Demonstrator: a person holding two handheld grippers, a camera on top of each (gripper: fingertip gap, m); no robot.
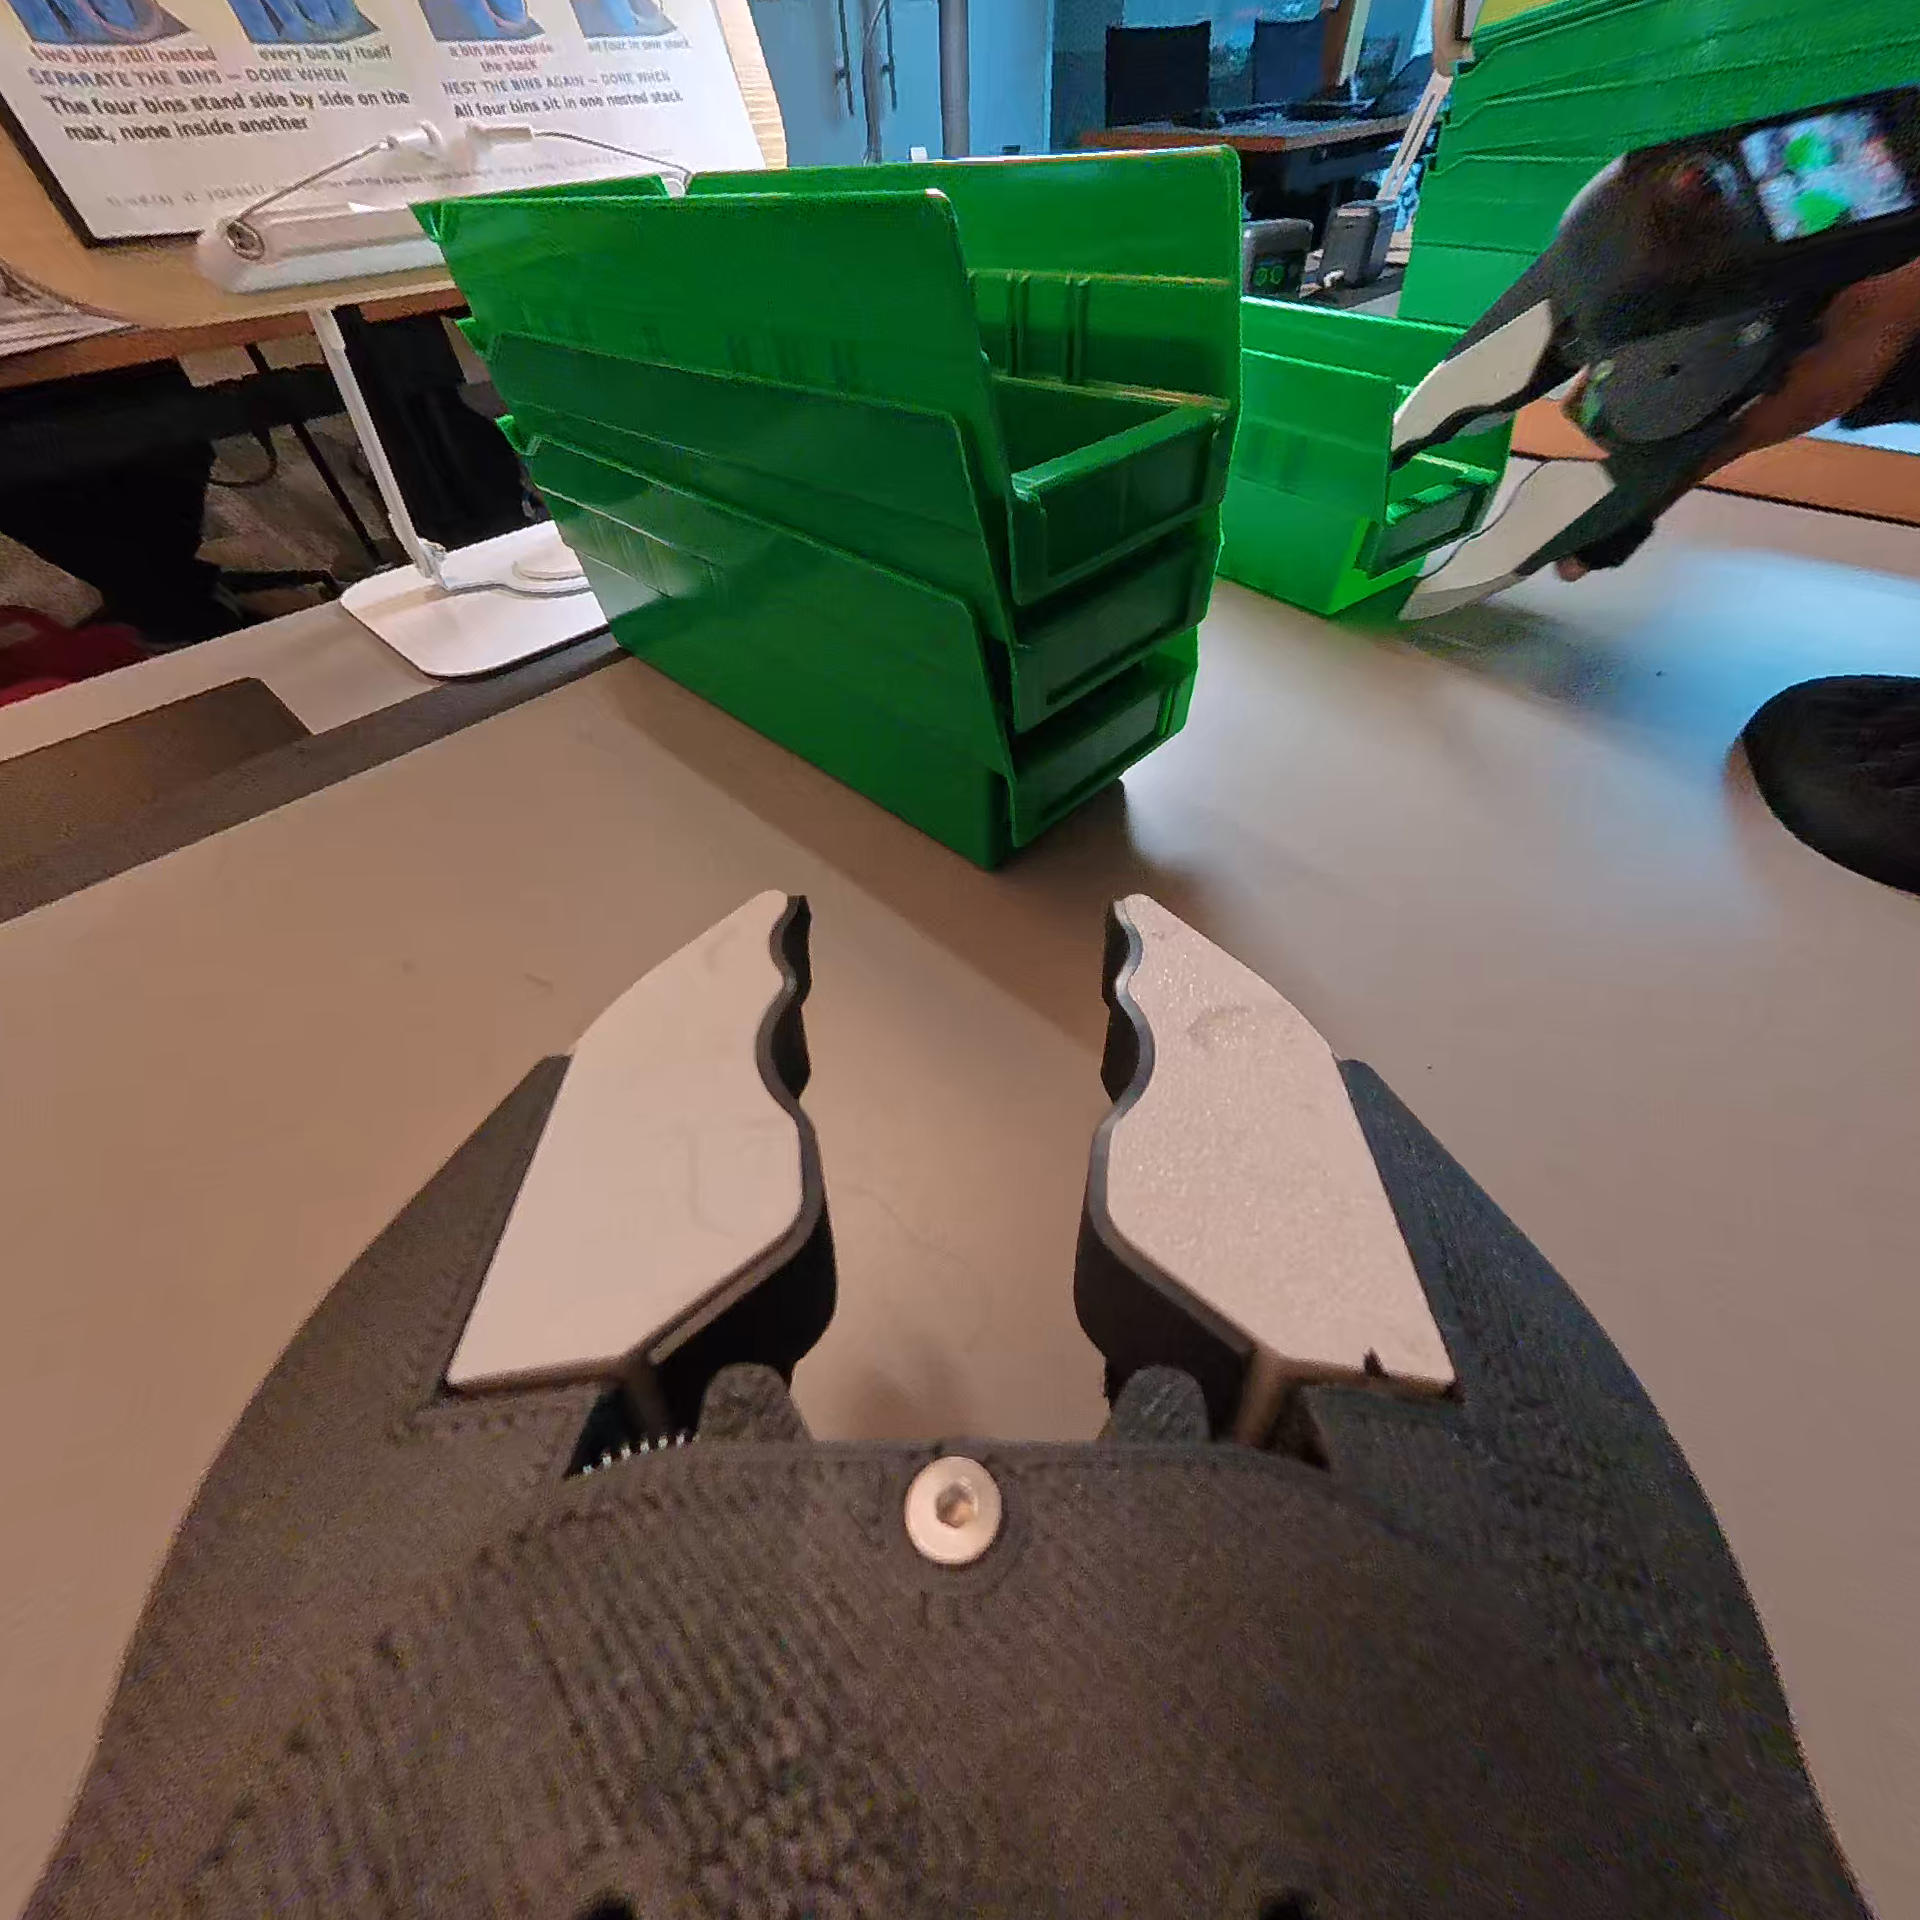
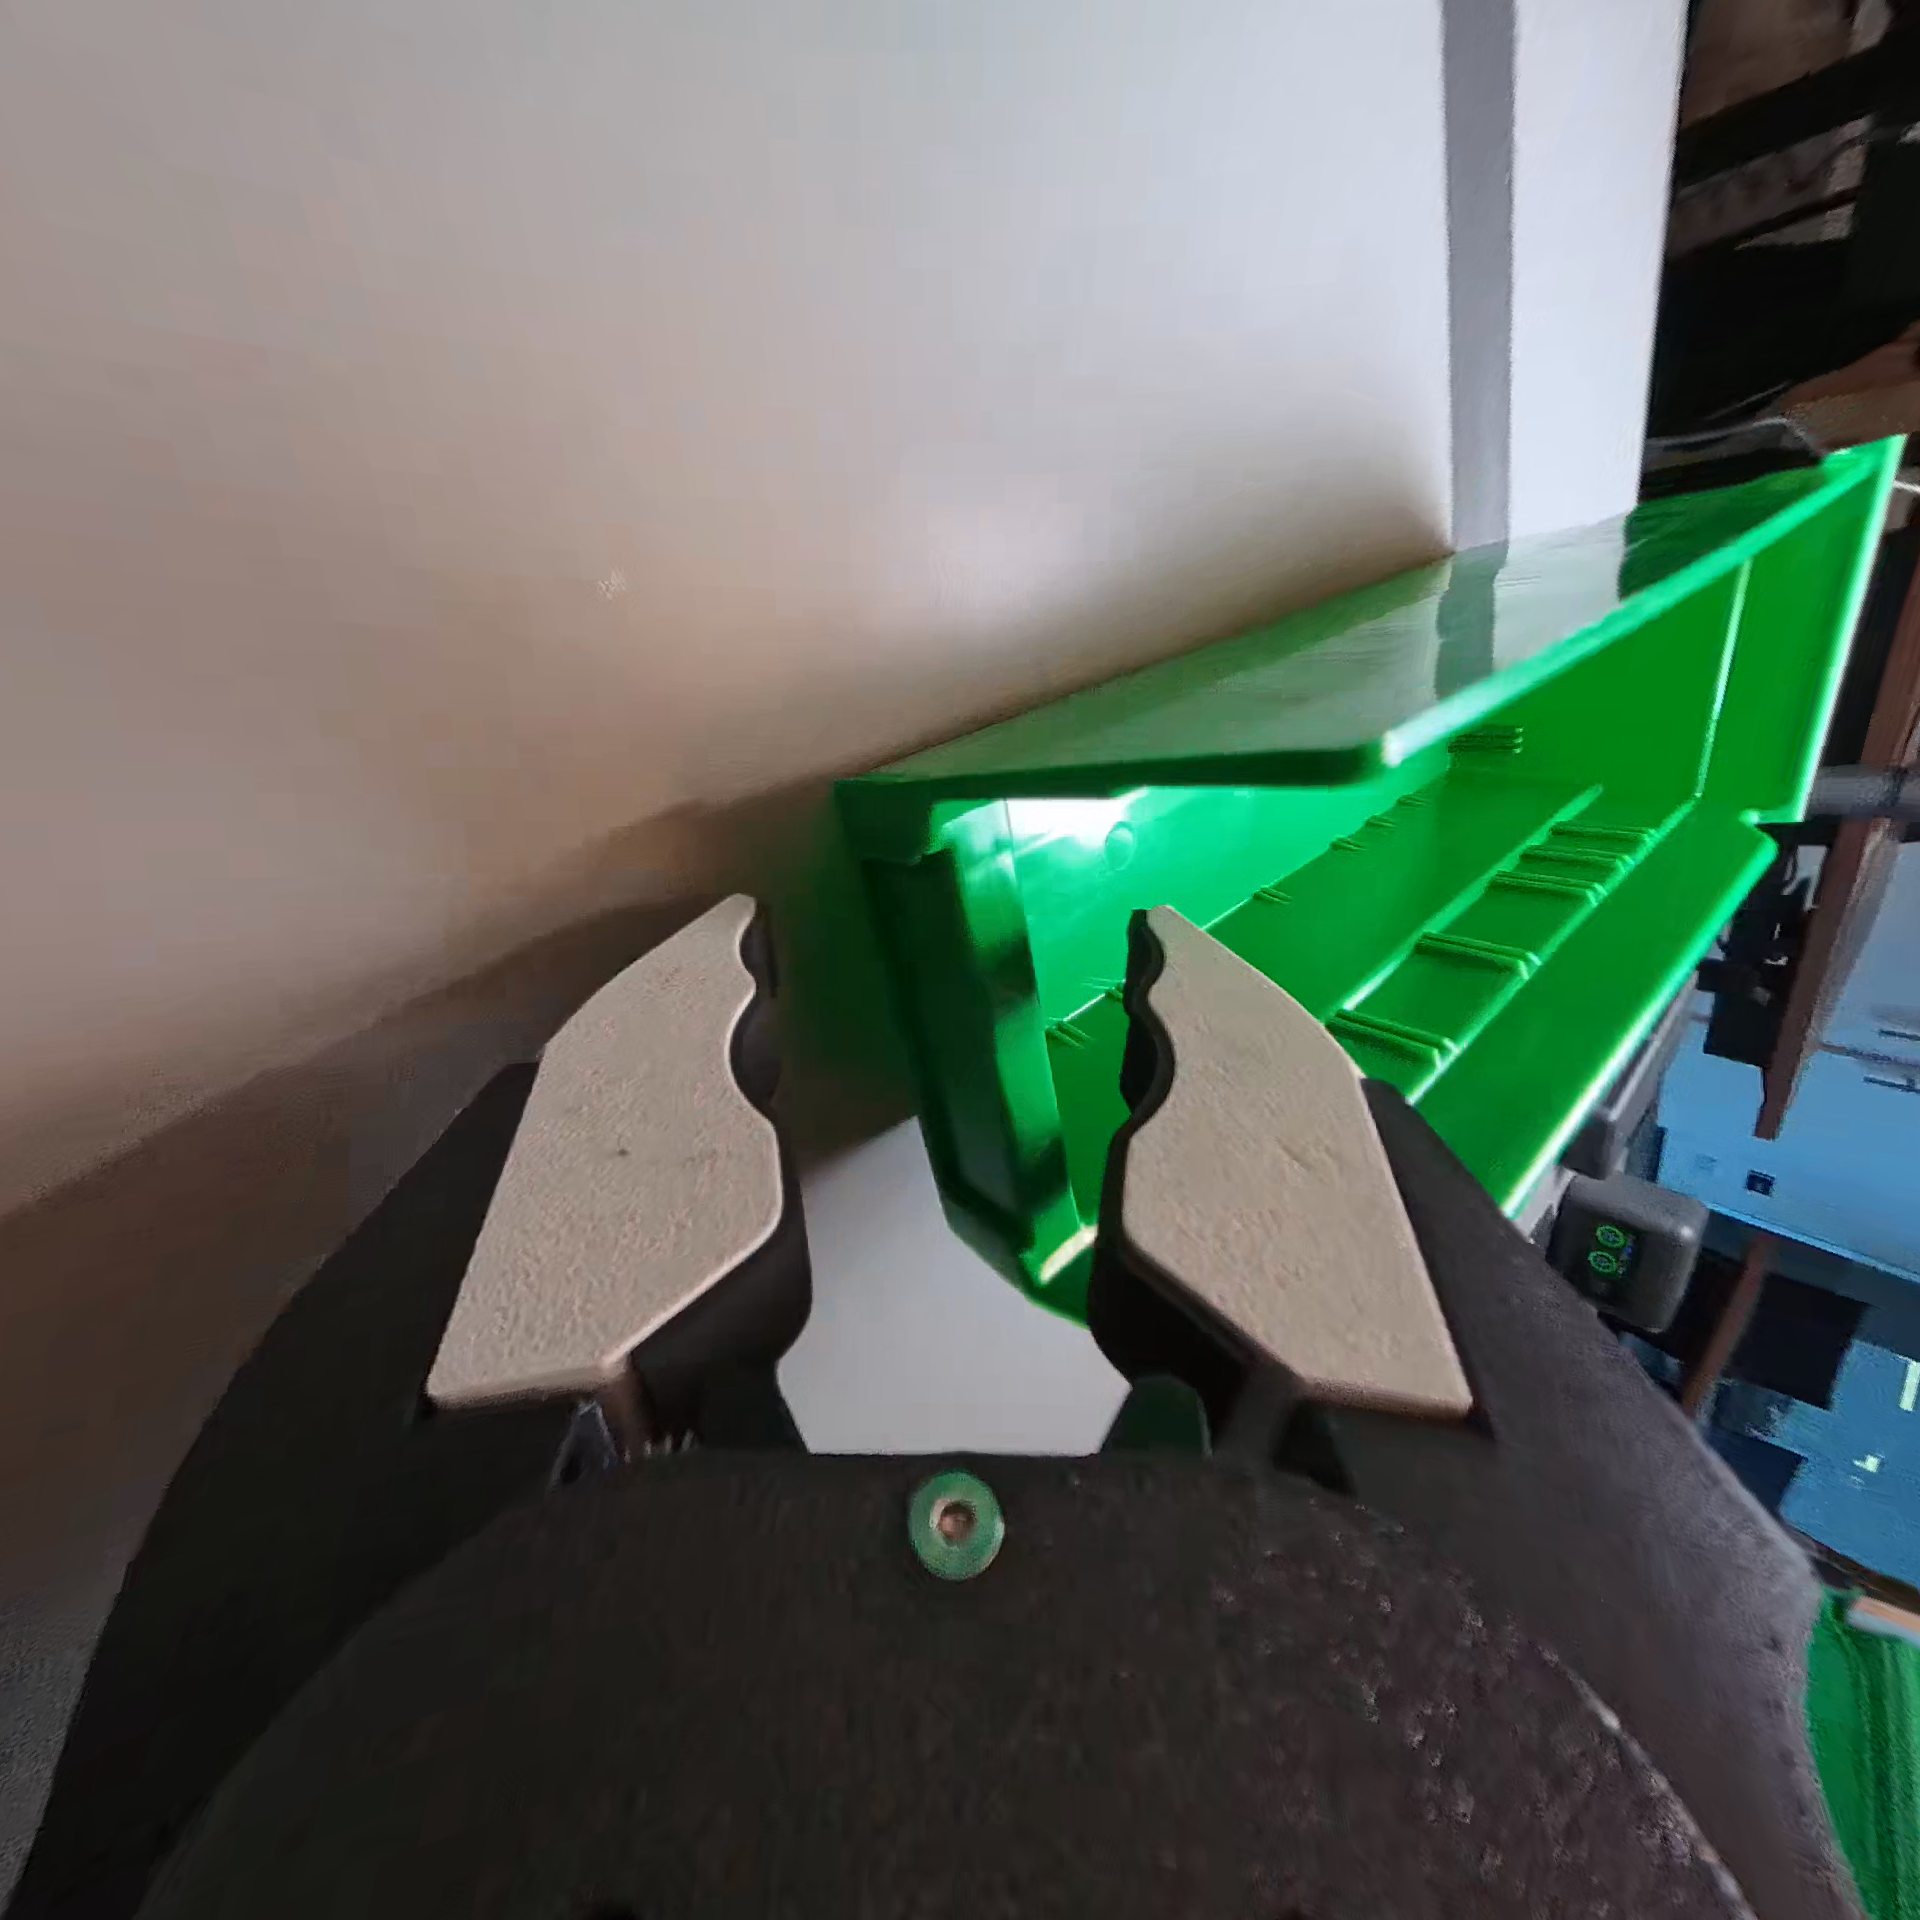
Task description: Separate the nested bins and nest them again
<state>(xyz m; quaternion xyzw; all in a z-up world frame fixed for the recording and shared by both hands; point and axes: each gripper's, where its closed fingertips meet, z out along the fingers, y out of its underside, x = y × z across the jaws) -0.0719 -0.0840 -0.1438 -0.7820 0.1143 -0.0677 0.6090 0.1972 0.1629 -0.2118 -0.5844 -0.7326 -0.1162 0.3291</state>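
**Desk:** What do the two handheld tools look like?

**Photographer:** The left gripper (image 1: 954,935) has a broad, rounded black body with a ridged, printed texture. Two pale grey plates cap its fingers (image 1: 665,1143), each tapering to a point, with wavy black pads along the inner edges. A single silver screw (image 1: 953,1509) sits at the centre of the body, and small gear teeth show beside the base of one finger.

**Desk:** And the other?

**Photographer:** The right gripper (image 2: 948,925) matches it: black shell, grey-capped fingers (image 2: 1278,1174), scalloped black inner pads, one central screw (image 2: 955,1524). Seen from the left wrist view, it carries a small lit screen (image 1: 1823,171) on its black housing.
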